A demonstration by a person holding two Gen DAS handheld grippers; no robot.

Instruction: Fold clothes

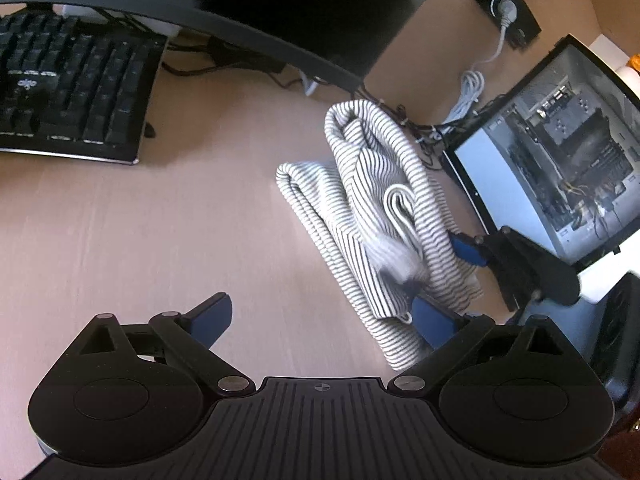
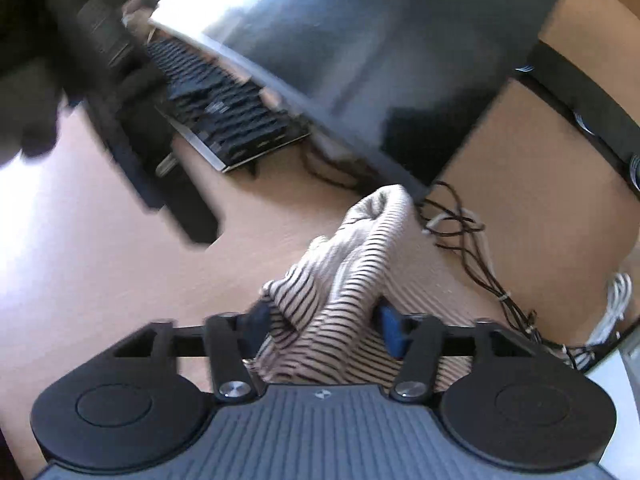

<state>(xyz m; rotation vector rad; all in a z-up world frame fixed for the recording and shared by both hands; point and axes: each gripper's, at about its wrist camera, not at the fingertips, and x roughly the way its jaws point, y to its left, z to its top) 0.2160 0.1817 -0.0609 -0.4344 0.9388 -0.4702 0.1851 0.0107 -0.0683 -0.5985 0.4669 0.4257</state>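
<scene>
Two grippers: right [image 2: 322, 322] pinching bunched ribbed striped garment [image 1: 372, 216]; left [image 1: 324, 316] fingers spread.

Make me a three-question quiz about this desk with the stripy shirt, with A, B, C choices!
1. Where does the keyboard lie in the left wrist view?
A. left of the striped shirt
B. on top of the shirt
C. inside the computer case

2. What colour are the pads on the fingers?
A. red
B. blue
C. yellow

3. How is the left gripper?
A. shut on the shirt
B. shut on a cable
C. open, nothing between its fingers

Answers: 1 A, the keyboard sits far left of the shirt. 2 B, the pads are blue. 3 C, its fingers stand wide apart over bare desk.
</scene>
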